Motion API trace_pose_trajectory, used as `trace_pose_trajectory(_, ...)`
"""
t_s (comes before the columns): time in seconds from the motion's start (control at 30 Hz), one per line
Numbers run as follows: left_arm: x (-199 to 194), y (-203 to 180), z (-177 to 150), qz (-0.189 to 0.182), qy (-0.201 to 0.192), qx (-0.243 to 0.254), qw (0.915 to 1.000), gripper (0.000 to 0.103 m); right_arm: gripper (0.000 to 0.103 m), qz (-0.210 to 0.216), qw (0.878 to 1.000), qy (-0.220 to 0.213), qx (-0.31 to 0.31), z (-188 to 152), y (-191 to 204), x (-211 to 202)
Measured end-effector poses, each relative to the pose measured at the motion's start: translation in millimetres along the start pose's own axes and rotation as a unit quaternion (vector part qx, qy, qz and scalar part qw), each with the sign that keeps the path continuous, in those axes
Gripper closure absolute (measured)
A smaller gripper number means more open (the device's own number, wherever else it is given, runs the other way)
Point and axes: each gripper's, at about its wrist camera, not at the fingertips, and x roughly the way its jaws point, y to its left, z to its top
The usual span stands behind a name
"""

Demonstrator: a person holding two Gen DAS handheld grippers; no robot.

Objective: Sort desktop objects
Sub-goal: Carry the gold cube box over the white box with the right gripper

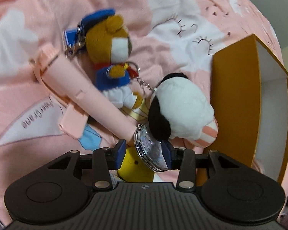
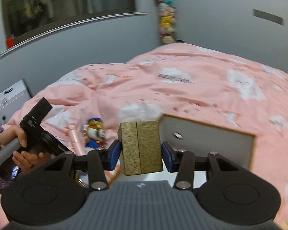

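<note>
The right gripper (image 2: 141,154) held a textured gold rectangular box (image 2: 141,146) between its fingers above the pink cloud-print bed cover (image 2: 192,88). The left gripper (image 1: 144,154), fingers parted, straddled a round silver compact (image 1: 150,150), apparently ungripped, beside the orange-sided open box (image 1: 234,103).

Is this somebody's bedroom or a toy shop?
Most likely a bedroom. The toys lie on a bed with a pink duvet, there is a window in the grey wall, and a column of plush toys hangs in the corner.
</note>
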Motion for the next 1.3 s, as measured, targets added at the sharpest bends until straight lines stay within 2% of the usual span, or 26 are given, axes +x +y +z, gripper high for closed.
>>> trace_pose_trajectory(0.17,10,2,2,-0.011,0.005,-0.02,0.9997,0.057,0.055,-0.038,0.999,0.01,0.037,-24,-18,-17)
trace_pose_trajectory(0.2,10,1,2,-0.011,0.005,-0.024,0.9996,0.061,0.055,-0.044,0.998,0.013,0.043,-29,-21,-20)
trace_pose_trajectory(0.4,-2,-15,-5,-0.005,-0.018,-0.024,0.9995,0.067,0.055,-0.078,0.995,0.02,0.051,-49,-29,-36)
trace_pose_trajectory(0.67,-2,-42,-20,0.015,-0.053,-0.012,0.9984,0.068,0.055,-0.074,0.995,0.01,0.07,-59,-41,-46)
trace_pose_trajectory(0.83,-3,-46,-26,0.019,-0.078,-0.056,0.9952,0.068,0.055,-0.063,0.995,0.002,0.078,-66,-51,-50)
trace_pose_trajectory(1.0,1,-45,-26,0.042,-0.104,-0.124,0.9859,0.068,0.055,-0.051,0.995,-0.012,0.087,-73,-64,-57)
trace_pose_trajectory(1.13,1,-38,-28,0.04,-0.128,-0.18,0.9745,0.068,0.055,-0.031,0.995,-0.023,0.09,-79,-73,-59)
trace_pose_trajectory(1.23,-3,-34,-32,0.023,-0.143,-0.215,0.9659,0.069,0.055,-0.021,0.996,-0.026,0.086,-83,-78,-58)
trace_pose_trajectory(1.3,-7,-38,-35,0.043,-0.148,-0.221,0.9631,0.069,0.055,-0.014,0.996,-0.028,0.081,-86,-80,-57)
